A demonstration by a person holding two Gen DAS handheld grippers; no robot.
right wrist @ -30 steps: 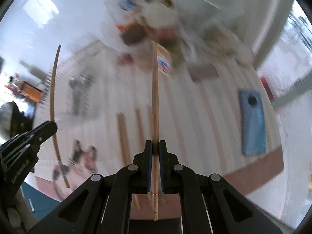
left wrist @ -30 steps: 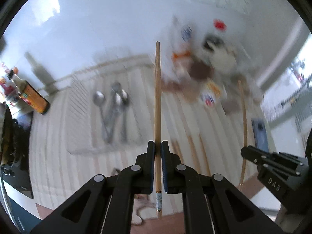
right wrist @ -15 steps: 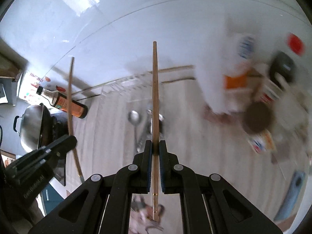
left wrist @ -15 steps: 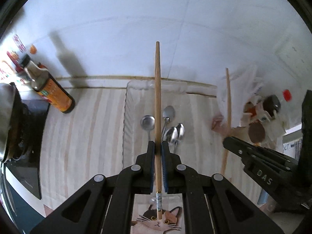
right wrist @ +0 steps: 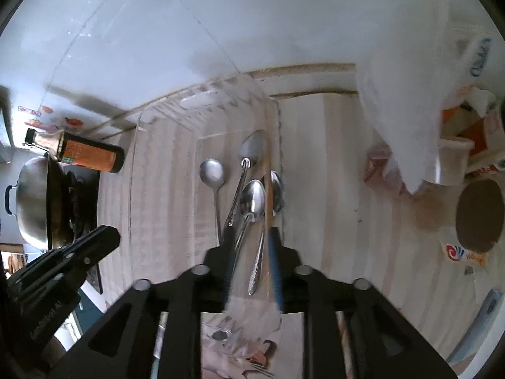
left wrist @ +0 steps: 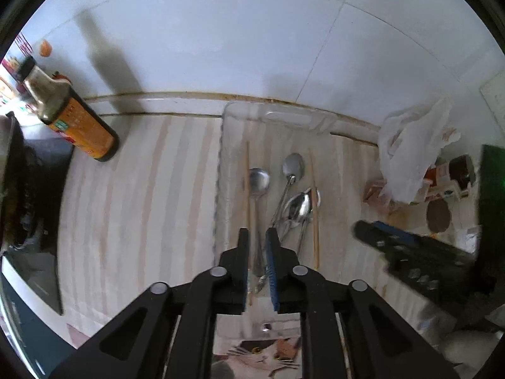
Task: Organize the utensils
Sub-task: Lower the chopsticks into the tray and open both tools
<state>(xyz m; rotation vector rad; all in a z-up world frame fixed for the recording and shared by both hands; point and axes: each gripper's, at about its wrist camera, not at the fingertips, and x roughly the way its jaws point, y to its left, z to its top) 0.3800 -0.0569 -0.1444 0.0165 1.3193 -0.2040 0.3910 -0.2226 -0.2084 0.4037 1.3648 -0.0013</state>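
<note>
So both grippers were pointed down over the clear tray [left wrist: 277,117] sitting mid-frame on the striped desk [left wrist: 142,195], against the white tiled wall.

The left gripper [left wrist: 257,252] sat at the bottom centre of its own view with its fingers apart and nothing between them. One chopstick [left wrist: 247,183] lay flat in the tray just left of the spoons [left wrist: 292,202], running up the frame from beside the left finger. A second chopstick [left wrist: 314,221] lay along the right side of the spoon pile, touching or overlapping the rightmost spoon.

The right gripper [right wrist: 251,252] hung low over the near end of the tray, fingers spread too and a bit motion-blurred, with spoon handles showing through the gap. From its camera the left gripper poked in at lower left.

A soy sauce bottle [left wrist: 69,113] stood at upper left, well apart from the tray, and a white plastic bag [left wrist: 407,151] slumped at the right.
</note>
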